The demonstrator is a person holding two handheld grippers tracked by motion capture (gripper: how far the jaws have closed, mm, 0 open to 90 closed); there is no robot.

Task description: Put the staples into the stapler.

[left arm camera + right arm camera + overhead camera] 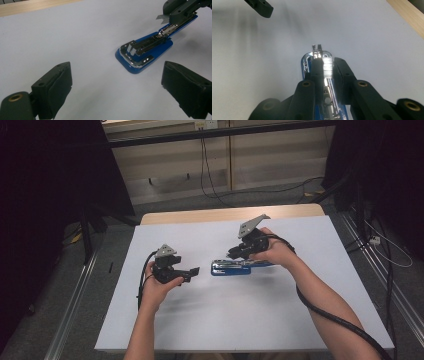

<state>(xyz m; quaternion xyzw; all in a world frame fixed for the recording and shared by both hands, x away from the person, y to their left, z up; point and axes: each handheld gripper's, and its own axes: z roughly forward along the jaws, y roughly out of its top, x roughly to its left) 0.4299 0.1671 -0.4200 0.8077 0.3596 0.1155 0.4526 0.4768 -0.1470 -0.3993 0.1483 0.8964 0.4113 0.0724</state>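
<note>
Right tongs (325,67) clamp a staple strip (327,67) above the open blue stapler (143,51); left tongs (117,82) gape apart.

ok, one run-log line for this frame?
left gripper: open, off stapler | right gripper: shut on staple strip above open blue stapler | white table

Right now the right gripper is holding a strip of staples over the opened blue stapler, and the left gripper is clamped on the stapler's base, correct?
Not quite. The left gripper is open and clear of the blue stapler, its jaws wide apart above the table, as the left gripper view shows. The right gripper does hold the strip of staples over the opened stapler.
</note>
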